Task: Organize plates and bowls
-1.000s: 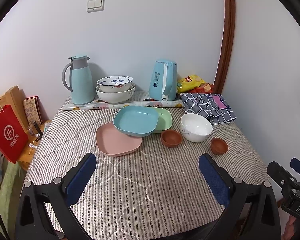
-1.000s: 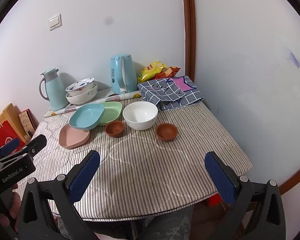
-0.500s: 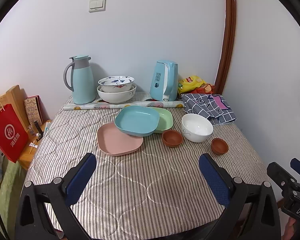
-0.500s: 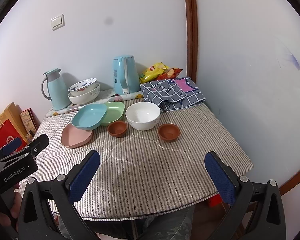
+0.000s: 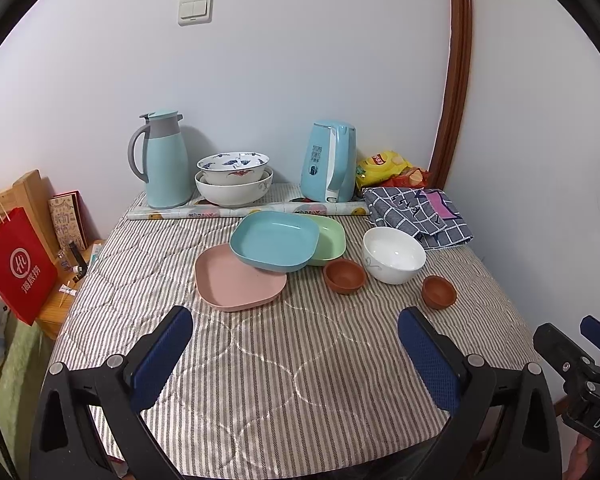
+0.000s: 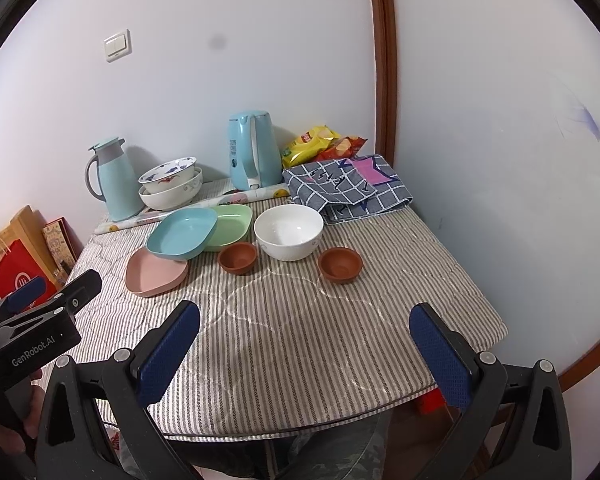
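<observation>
On the striped table [image 5: 284,380] a blue plate [image 5: 274,244] leans on a pink plate [image 5: 236,280] and a green plate [image 5: 330,240]. Beside them stand a brown small bowl [image 5: 344,276], a white bowl [image 5: 394,254] and a second brown small bowl [image 5: 439,291]. The same dishes show in the right wrist view: blue plate [image 6: 182,232], pink plate [image 6: 156,270], green plate [image 6: 230,226], white bowl [image 6: 289,232], brown bowls [image 6: 238,257] [image 6: 340,265]. My left gripper [image 5: 294,334] and right gripper [image 6: 304,330] are open and empty above the near table edge.
At the back stand a blue thermos [image 5: 164,160], two stacked patterned bowls [image 5: 234,178], a blue kettle [image 5: 332,162], a rolled mat [image 5: 244,212], snack bags [image 5: 388,166] and a folded checked cloth [image 5: 416,210]. A red bag [image 5: 16,264] stands left of the table.
Both grippers have moved slightly forward and up; the dishes sit a little lower in both views. Nothing on the table has moved.
</observation>
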